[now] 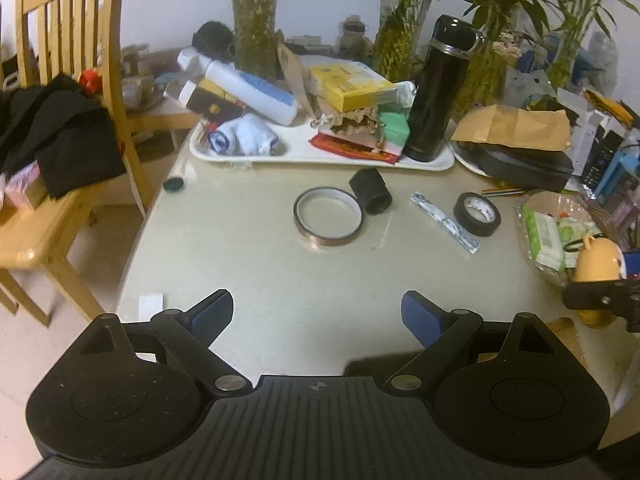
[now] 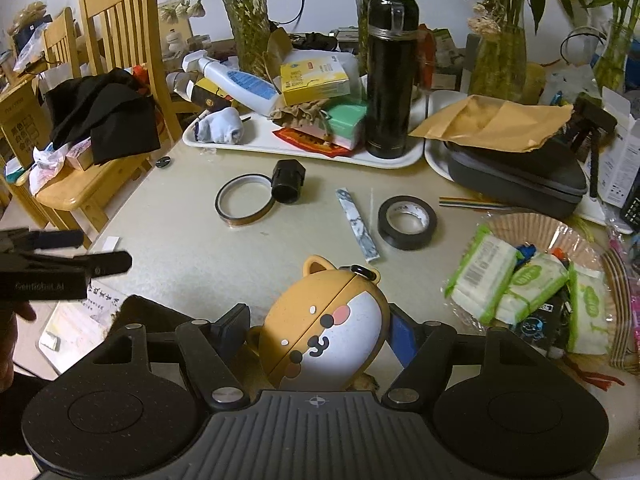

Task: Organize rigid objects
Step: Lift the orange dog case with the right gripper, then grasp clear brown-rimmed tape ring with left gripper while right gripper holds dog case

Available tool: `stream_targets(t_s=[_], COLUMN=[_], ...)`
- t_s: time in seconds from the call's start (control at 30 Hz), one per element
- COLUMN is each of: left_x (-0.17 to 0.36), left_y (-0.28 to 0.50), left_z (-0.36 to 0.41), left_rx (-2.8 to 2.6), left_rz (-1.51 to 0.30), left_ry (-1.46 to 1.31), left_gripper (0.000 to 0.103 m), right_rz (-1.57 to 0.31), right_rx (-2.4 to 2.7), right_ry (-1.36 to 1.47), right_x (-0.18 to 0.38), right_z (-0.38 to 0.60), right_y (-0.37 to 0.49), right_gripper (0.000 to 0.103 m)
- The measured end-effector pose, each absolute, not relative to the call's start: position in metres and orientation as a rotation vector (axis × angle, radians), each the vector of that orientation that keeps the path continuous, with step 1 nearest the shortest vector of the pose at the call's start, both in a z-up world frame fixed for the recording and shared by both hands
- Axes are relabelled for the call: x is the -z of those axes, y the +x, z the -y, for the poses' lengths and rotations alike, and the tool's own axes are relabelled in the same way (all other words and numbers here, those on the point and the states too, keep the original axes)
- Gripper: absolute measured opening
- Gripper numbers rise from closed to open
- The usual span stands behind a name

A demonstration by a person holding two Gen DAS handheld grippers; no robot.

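A: What lies on the table (image 1: 248,280)?
B: A copper tape ring (image 1: 328,218) touches a black tube (image 1: 371,191). Beside them lie a foil strip (image 1: 444,222) and a black tape roll (image 1: 477,214). A white tray (image 1: 296,152) behind carries a black flask (image 1: 438,90).

A: Left gripper (image 1: 318,316)?
B: Jaws spread wide, holding nothing, above bare table short of the copper tape ring.

A: Right gripper (image 2: 320,330)?
B: Jaws closed on the dog-shaped case (image 2: 324,328), which sits between the fingers, face up, near the wicker basket (image 2: 616,280)
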State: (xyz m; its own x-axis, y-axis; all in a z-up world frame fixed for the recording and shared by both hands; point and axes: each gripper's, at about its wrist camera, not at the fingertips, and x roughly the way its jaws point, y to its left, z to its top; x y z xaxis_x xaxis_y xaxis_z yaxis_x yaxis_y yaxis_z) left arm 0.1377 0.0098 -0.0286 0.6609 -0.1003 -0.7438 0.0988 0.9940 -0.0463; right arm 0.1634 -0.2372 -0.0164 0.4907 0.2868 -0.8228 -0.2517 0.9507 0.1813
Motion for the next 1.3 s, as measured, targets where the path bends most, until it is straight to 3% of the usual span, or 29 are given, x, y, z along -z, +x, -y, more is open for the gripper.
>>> stream_targets(t_s=[0.63, 1.3], left_x=[0.064, 0.13], left_y=[0.208, 0.272], left_z=[0.007, 0.017], left_rx=[0.217, 0.256], left_rz=[-0.79, -0.961], left_ry=[0.142, 0.221], left_gripper=[0.096, 0.096], right_rz=[-1.009, -1.001], right_rx=[-0.339, -0.369], right_ry=[0.092, 0.127], right_x=[0.015, 0.013], right_z=[0.263, 0.261], right_y=[0.159, 0.163], right_gripper=[0.074, 0.074])
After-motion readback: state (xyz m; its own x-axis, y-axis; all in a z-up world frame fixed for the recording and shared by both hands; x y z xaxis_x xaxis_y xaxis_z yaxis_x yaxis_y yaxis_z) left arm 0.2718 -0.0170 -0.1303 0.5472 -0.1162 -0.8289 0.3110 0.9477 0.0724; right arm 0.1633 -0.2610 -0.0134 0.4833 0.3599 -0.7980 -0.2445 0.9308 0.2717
